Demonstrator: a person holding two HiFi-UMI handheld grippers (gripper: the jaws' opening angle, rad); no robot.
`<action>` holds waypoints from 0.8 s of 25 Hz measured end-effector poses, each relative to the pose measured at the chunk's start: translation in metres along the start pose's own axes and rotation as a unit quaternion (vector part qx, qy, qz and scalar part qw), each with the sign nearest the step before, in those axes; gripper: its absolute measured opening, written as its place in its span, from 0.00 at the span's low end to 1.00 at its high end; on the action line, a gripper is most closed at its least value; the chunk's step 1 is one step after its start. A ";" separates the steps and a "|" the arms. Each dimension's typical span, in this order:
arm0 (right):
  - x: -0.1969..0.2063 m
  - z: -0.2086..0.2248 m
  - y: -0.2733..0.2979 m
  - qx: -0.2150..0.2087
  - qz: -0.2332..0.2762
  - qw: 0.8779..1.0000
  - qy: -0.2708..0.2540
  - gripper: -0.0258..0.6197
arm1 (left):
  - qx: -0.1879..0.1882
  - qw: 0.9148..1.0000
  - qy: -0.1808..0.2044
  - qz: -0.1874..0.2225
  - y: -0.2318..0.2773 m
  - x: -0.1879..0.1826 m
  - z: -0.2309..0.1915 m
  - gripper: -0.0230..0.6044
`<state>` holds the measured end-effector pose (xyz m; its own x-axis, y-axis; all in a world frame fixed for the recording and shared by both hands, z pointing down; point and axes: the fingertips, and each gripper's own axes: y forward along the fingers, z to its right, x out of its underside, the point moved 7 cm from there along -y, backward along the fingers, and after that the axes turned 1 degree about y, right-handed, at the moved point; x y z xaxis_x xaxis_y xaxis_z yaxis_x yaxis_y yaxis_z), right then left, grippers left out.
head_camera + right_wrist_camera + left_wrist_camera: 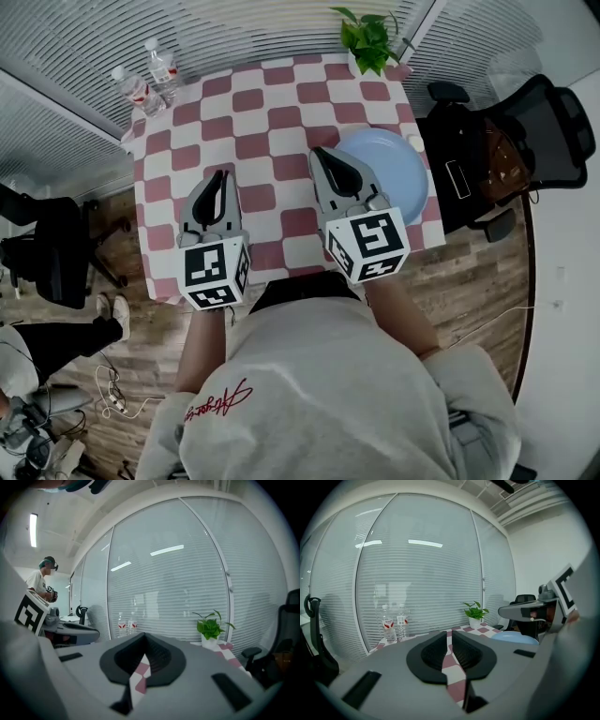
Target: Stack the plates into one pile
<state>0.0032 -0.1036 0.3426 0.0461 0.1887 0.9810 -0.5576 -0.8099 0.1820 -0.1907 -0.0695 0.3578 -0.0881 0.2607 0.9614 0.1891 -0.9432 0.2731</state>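
Observation:
A pale blue plate (392,167) lies on the red-and-white checked table (267,112) near its right edge; whether more plates lie under it I cannot tell. My right gripper (319,152) hovers just left of the plate, shut and empty. My left gripper (221,175) hangs over the table's front left, also shut and empty. In the left gripper view the jaws (449,638) meet with nothing between them, and the plate (516,638) shows at the right under the right gripper (525,610). The right gripper view shows shut jaws (144,643).
Two water bottles (150,80) stand at the table's far left corner and a potted plant (370,42) at the far right corner. A black office chair (525,131) stands right of the table, another chair (47,253) to the left. A person (44,581) stands far off.

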 end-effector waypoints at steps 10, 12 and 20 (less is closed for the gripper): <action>0.002 -0.014 0.007 -0.009 -0.004 1.000 -0.002 0.05 | -0.001 1.000 0.001 -0.001 -0.005 0.004 -0.007 0.11; 0.002 -0.016 0.007 -0.011 -0.004 1.000 -0.004 0.05 | -0.002 1.000 -0.001 0.000 -0.005 0.004 -0.009 0.11; 0.000 -0.020 0.013 -0.016 -0.005 1.000 -0.007 0.05 | -0.003 1.000 -0.002 0.002 -0.003 0.002 -0.012 0.11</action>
<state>-0.0204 -0.1034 0.3440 0.0625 0.1883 0.9801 -0.5834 -0.7899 0.1890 -0.2034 -0.0685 0.3589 -0.0830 0.2587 0.9624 0.1840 -0.9451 0.2699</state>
